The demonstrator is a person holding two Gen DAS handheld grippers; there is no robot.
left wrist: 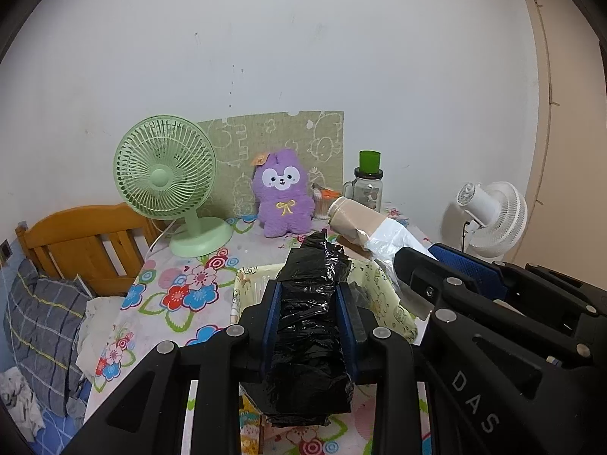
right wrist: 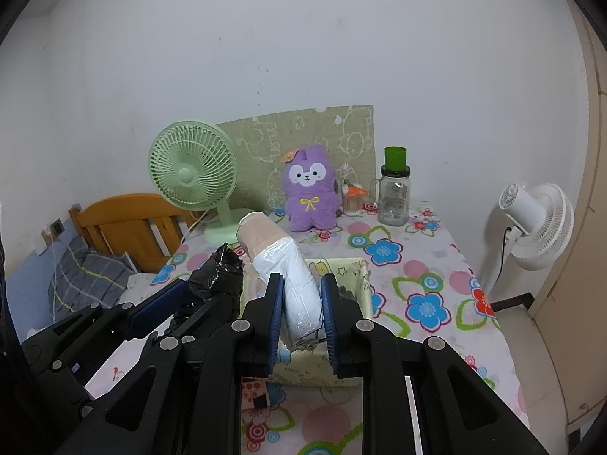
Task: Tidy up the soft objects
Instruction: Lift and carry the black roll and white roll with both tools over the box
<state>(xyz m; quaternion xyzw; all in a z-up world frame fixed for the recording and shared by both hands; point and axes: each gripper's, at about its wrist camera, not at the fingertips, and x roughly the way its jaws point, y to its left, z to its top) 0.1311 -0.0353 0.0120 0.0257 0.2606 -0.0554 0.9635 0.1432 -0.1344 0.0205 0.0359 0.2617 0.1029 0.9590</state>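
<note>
A: Looking across your flowered table [right wrist: 436,265], where do things sit?

B: Your yellow fabric bin [left wrist: 387,284] lies just below both tools, near the table's front edge.

A: And your grips?

B: Your left gripper [left wrist: 309,295] clamps a black plastic-bag roll [left wrist: 309,326]; your right gripper [right wrist: 302,295] squeezes a white bag roll [right wrist: 299,288] with a beige end, both above the bin.

Two black plastic two-finger grippers with blue pads

The left gripper [left wrist: 309,314] and right gripper [right wrist: 302,316] share black linkage arms, round silver pivot screws and ribbed blue fingers [left wrist: 271,326]; one arm bears raised "DAS" lettering.
</note>
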